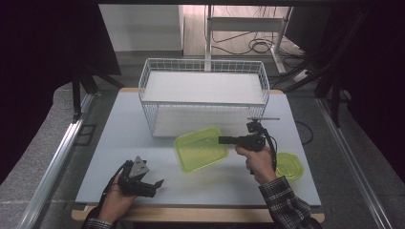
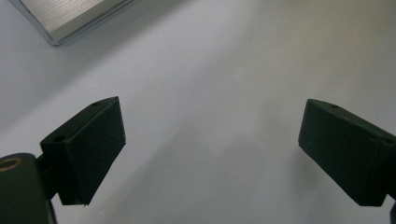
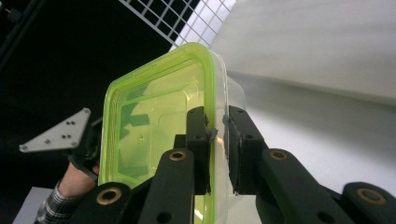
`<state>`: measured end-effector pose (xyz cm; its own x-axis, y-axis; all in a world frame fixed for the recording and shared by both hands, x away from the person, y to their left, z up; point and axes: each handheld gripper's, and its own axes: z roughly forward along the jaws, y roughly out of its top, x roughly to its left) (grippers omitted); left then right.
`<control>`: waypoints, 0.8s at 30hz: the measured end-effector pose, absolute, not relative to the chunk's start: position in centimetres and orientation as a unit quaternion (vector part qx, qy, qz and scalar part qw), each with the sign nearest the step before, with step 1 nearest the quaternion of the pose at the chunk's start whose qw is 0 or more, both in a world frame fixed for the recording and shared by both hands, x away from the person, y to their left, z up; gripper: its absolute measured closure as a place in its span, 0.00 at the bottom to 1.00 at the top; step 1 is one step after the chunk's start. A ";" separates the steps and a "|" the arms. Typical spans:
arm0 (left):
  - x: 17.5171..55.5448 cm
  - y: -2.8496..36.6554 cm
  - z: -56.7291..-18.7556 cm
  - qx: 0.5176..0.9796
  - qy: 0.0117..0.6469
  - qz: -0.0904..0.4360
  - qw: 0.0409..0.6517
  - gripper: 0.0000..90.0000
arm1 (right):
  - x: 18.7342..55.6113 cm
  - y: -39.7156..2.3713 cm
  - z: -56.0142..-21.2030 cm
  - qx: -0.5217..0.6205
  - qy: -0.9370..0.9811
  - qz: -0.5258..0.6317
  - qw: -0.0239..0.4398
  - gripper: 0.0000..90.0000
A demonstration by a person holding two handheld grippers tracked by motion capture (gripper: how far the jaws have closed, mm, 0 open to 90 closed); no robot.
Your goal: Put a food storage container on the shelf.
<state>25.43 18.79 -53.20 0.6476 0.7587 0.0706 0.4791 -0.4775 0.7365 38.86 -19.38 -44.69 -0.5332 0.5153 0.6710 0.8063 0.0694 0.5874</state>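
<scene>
A yellow-green clear plastic container (image 1: 200,148) hangs tilted just above the table, in front of the wire basket (image 1: 203,95). My right gripper (image 1: 223,140) is shut on its right rim; in the right gripper view the two pads (image 3: 201,140) pinch the container (image 3: 154,126) wall between them. My left gripper (image 1: 155,185) rests low at the table's front left, jaws spread wide. In the left gripper view its gripper (image 2: 212,149) has only bare table between the fingers (image 2: 88,144).
A second yellow-green container or lid (image 1: 290,165) lies on the table (image 1: 119,138) at the right, beside the right hand. The white wire basket stands at the back centre. A metal rail (image 1: 57,157) runs along the left side.
</scene>
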 end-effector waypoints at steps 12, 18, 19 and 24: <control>25.4 18.8 -53.2 0.837 0.370 0.198 0.351 0.08 | 39.2 -19.4 -41.3 -0.454 -0.706 -0.527 0.133 0.89; 25.5 18.9 -53.2 0.836 0.375 0.195 0.349 0.08 | 39.6 -19.5 -39.4 -0.451 -0.702 -0.537 0.123 0.89; 25.5 18.9 -53.2 0.836 0.377 0.195 0.349 0.08 | 39.7 -19.5 -39.1 -0.452 -0.701 -0.538 0.123 0.89; 25.5 19.1 -53.1 0.831 0.383 0.196 0.352 0.07 | 40.2 -19.6 -37.9 -0.455 -0.695 -0.543 0.121 0.89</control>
<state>25.54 19.07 -53.09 0.6301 0.7745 0.0558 0.4994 -0.4592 0.7347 40.22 -19.61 -37.95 -0.5565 0.5017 0.6622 0.7637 -0.0050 0.6456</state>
